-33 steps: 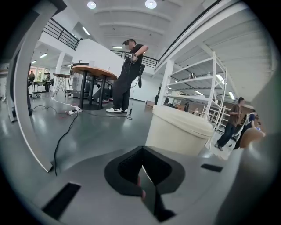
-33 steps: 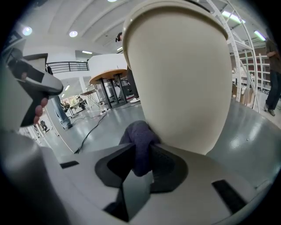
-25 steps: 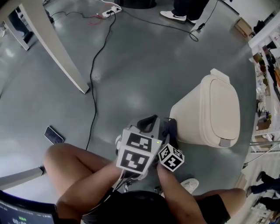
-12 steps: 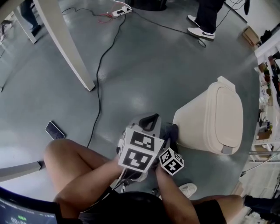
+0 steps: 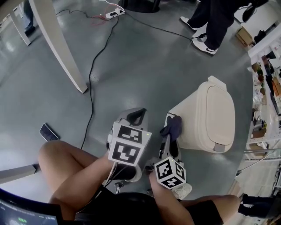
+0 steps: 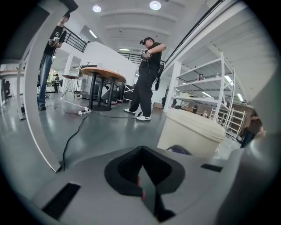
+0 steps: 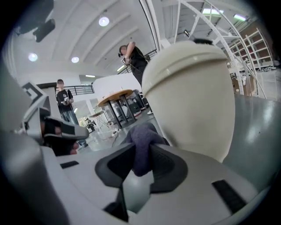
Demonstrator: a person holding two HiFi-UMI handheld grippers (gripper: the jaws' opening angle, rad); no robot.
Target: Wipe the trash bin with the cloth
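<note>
beside the trash bin [image 5: 210, 116]: right claw [image 5: 171, 128] clamped on cloth [image 7: 141, 147]; best pressed flat against its wall. left claw [image 5: 136, 115] closed, empty.

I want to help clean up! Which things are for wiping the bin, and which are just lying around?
For the job:
trash bin
purple-grey cloth, clamped in the right gripper

Just lying about on the floor:
phone
black cable
power strip
</note>
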